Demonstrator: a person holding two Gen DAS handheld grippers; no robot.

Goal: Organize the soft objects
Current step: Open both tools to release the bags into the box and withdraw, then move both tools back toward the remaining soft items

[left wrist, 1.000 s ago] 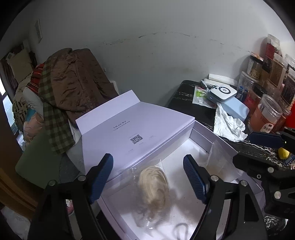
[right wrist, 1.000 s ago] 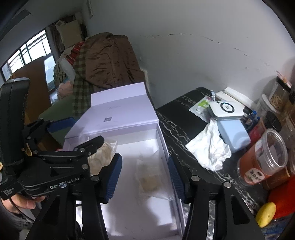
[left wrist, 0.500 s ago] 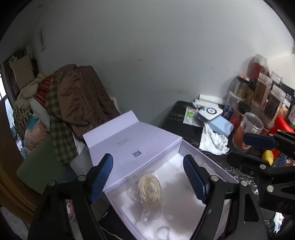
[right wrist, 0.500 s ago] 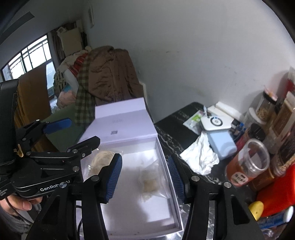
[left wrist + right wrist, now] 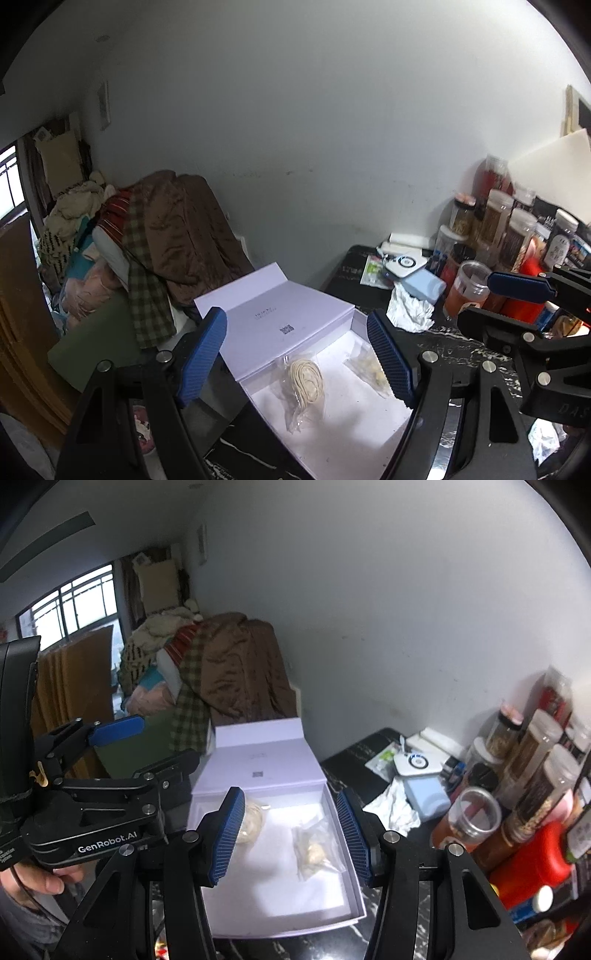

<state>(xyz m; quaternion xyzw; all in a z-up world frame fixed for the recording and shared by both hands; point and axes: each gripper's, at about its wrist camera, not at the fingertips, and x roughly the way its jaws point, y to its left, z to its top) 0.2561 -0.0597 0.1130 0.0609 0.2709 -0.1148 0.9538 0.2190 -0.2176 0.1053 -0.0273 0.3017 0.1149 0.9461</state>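
Note:
An open white box (image 5: 343, 439) (image 5: 277, 897) lies on the dark table, its lid (image 5: 291, 321) (image 5: 258, 764) folded back. Inside lie a bagged coil of cream yarn (image 5: 306, 380) (image 5: 252, 821) and a second clear bag of pale stuff (image 5: 371, 367) (image 5: 316, 849). My left gripper (image 5: 297, 356) is open and empty, raised above the box. My right gripper (image 5: 291, 836) is open and empty, also held above the box. Each gripper shows in the other's view, the left (image 5: 110, 775) and the right (image 5: 517, 306).
A crumpled white tissue (image 5: 408, 310) (image 5: 395, 805), a pale blue box (image 5: 424, 286) (image 5: 424, 794), a white device (image 5: 415, 762) and several jars (image 5: 495, 229) (image 5: 535, 768) crowd the table's right side. A chair piled with clothes (image 5: 166, 236) (image 5: 229, 672) stands behind the box.
Both grippers have risen and pulled back from the box, so the box and bags look smaller and farther. Both stay open and empty.

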